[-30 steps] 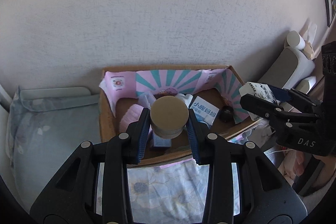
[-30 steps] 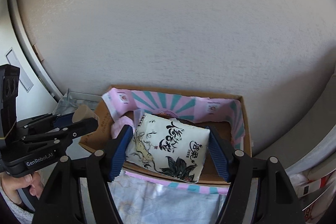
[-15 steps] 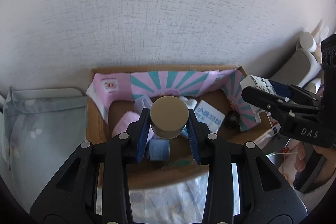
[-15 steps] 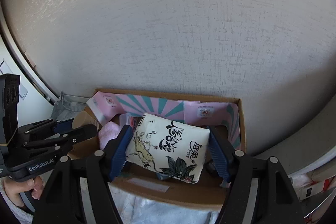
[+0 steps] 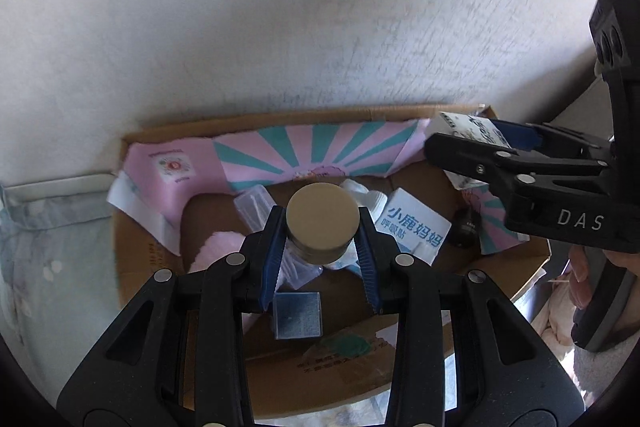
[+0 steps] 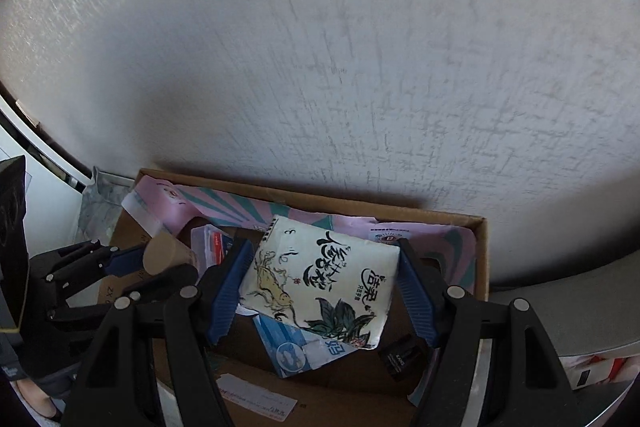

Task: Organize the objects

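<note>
Both hands tilt their tools steeply down over an open cardboard box point(image 5: 132, 267) pushed against a pale textured wall point(image 5: 280, 7).

The left claw point(image 5: 322, 227) sits in the lower middle of its own frame, its blue pads clamped on a small round jar with a tan lid point(image 5: 322, 217). The jar's flat lid faces the camera, so its axis runs along the fingers, toward the box floor. It hangs above the clutter inside the box. In the right wrist view the same claw point(image 6: 160, 263) comes in from the left edge with the jar point(image 6: 162, 257) at its tip.

The right claw point(image 6: 324, 279) grips a white tissue pack with black brush lettering point(image 6: 324, 279), printed face to the camera. The pack's long axis runs from upper left to lower right across the jaws, a corner sagging below the right pad. It hovers over the box's right half. In the left wrist view that claw point(image 5: 476, 143) reaches in from the right edge.

Below lie a blue-and-white packet point(image 5: 416, 227), a pink fluffy item point(image 5: 218, 247), a small grey-blue square box point(image 5: 298, 315) and a pink-and-teal striped liner point(image 5: 312, 151).
</note>
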Demonstrator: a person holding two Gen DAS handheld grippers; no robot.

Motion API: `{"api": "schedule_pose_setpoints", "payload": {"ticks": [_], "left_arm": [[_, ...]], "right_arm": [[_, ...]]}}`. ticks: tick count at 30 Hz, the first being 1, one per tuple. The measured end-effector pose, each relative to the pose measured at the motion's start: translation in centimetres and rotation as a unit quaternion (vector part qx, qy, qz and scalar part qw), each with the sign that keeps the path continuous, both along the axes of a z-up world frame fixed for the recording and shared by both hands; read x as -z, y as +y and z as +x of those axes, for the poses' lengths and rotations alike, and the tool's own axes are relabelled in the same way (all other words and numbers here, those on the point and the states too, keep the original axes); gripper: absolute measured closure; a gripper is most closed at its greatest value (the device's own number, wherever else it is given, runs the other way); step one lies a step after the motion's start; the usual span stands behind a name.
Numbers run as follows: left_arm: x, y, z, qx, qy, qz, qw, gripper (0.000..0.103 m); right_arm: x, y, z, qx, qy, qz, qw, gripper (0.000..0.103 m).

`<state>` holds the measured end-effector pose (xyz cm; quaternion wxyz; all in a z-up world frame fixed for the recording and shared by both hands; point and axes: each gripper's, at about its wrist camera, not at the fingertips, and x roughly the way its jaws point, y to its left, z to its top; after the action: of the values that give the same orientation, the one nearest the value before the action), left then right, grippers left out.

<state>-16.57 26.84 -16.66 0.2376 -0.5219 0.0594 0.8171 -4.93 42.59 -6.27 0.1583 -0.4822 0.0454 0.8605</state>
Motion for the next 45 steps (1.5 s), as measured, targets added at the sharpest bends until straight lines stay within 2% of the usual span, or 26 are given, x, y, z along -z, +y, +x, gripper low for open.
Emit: {"api": "schedule_pose_setpoints", "payload": {"ticks": [8, 14, 15, 16, 17, 18, 19, 20, 27, 33, 39, 43, 45], "left_arm": [[1.3, 0.9, 0.5, 0.003, -0.017, -0.01, 0.9998, 0.072], [0.1, 1.1, 1.2, 0.003, -0.018, -0.011, 0.9998, 0.071], [-0.1, 1.1, 1.3, 0.001, -0.015, -0.014, 0.9998, 0.064], [-0.3, 1.0, 1.4, -0.003, -0.016, -0.015, 0.9998, 0.032], [-0.4, 0.8, 1.5, -0.004, -0.018, -0.012, 0.9998, 0.006], [-0.5, 0.7, 1.6, -0.005, -0.015, -0.004, 0.9999, 0.0], [-0.5, 0.5, 1.7, -0.006, -0.016, 0.002, 0.9999, 0.0], [-0.5, 0.3, 1.7, -0.007, -0.018, 0.005, 0.9998, 0.0], [-0.2, -0.3, 2.0, -0.002, -0.03, 0.01, 0.9995, 0.0], [-1.1, -1.6, 2.7, 0.006, -0.031, 0.025, 0.9992, 0.0], [-3.2, -3.0, 3.2, 0.014, -0.016, 0.035, 0.9992, 0.0], [-6.2, -5.1, 4.0, 0.012, 0.005, 0.052, 0.9985, 0.0], [-7.9, -6.3, 4.3, 0.009, 0.022, 0.052, 0.9983, 0.0]], "right_arm": [[1.2, 0.7, 0.1, 0.002, -0.016, -0.014, 1.0, 0.036], [1.0, 1.4, -0.1, 0.01, -0.017, -0.036, 0.999, 0.035], [0.9, 1.6, -0.2, 0.012, -0.014, -0.042, 0.999, 0.034], [0.8, 1.7, -0.3, 0.012, -0.014, -0.047, 0.999, 0.032], [0.7, 1.8, -0.3, 0.013, -0.014, -0.049, 0.999, 0.022], [0.7, 1.5, -0.1, 0.013, -0.013, -0.047, 0.999, 0.009], [0.7, 1.5, -0.1, 0.015, -0.016, -0.044, 0.999, 0.002], [0.7, 1.4, -0.3, 0.018, -0.02, -0.042, 0.999, 0.0], [0.5, 0.9, 0.3, 0.043, -0.011, -0.025, 0.999, 0.0], [0.4, -0.5, 0.3, 0.056, -0.011, -0.018, 0.998, 0.0], [-0.1, -3.1, 0.4, 0.061, -0.004, 0.0, 0.998, 0.0], [-1.7, -5.1, 1.0, 0.051, -0.006, 0.014, 0.999, 0.0], [-3.0, -6.8, 1.4, 0.048, 0.007, 0.032, 0.998, 0.0]]}}
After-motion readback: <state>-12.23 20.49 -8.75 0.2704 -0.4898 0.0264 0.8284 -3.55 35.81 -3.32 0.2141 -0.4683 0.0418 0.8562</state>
